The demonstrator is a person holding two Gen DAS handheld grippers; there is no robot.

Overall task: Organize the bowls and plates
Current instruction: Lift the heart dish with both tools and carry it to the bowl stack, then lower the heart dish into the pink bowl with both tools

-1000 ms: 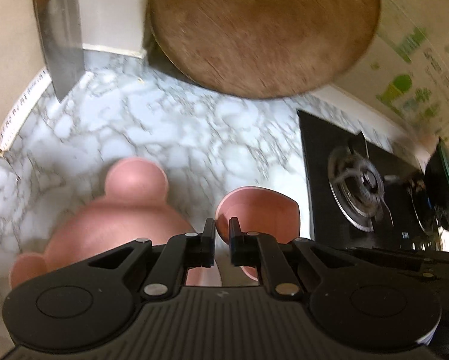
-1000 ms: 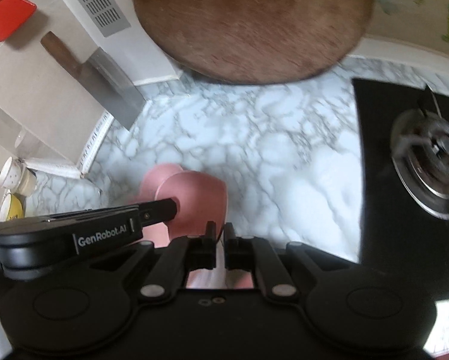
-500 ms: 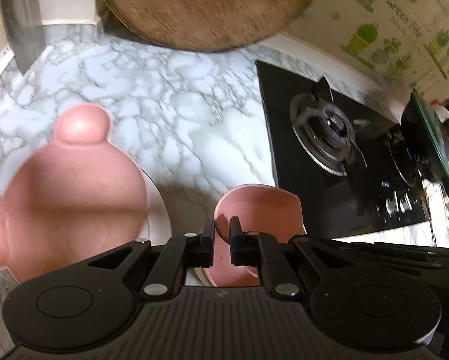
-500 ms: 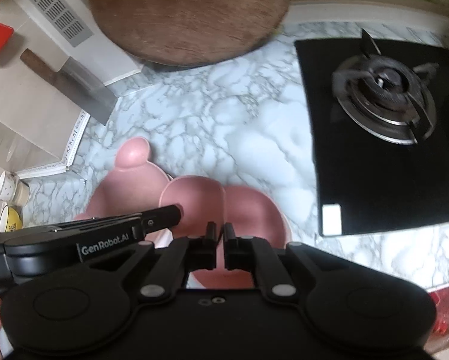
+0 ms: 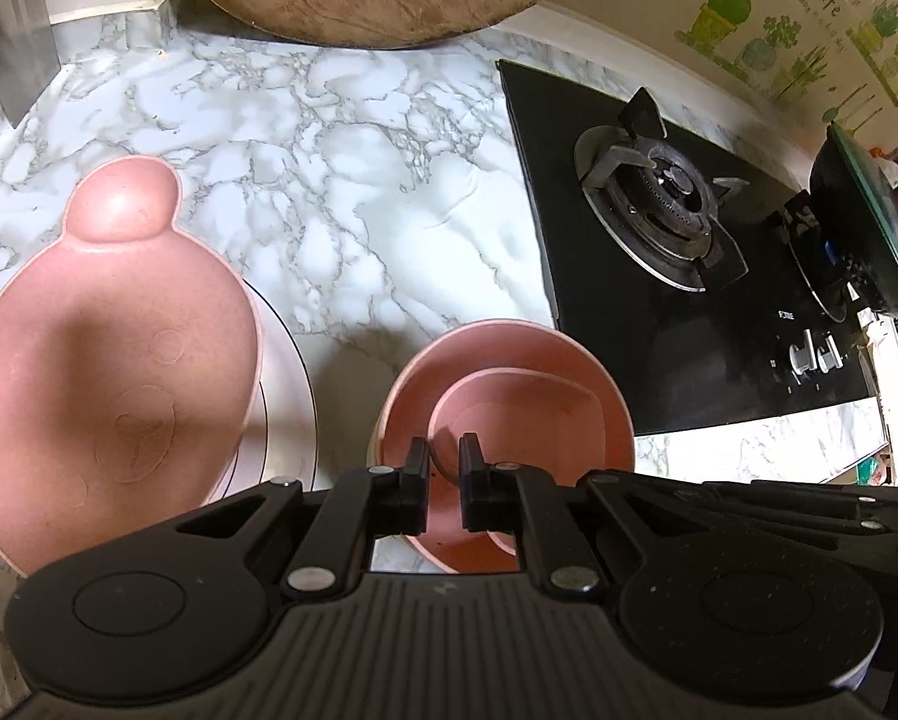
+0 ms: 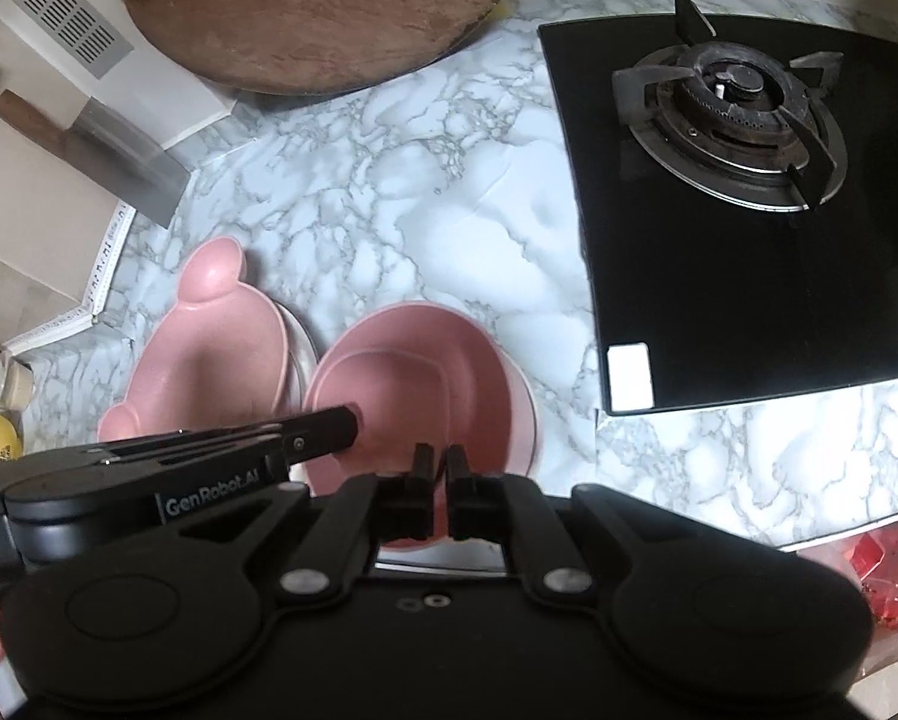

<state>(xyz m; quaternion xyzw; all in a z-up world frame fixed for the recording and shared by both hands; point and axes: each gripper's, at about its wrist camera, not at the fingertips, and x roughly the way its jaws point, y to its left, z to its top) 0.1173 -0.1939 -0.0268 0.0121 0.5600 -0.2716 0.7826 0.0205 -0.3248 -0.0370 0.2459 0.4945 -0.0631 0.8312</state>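
At lower centre you hold the smaller pink bowl by its near rim, both the left gripper and right gripper pinched nearly closed on it, nested inside a larger pink round bowl on the marble-patterned counter, the bear-shaped pink plate at left.

Both hand-held grippers now sit lower and further toward the stove than a second ago. The small pink bowl they carry, earlier in the air over the desk, now nests inside a larger pink bowl beside the bear-shaped plate.
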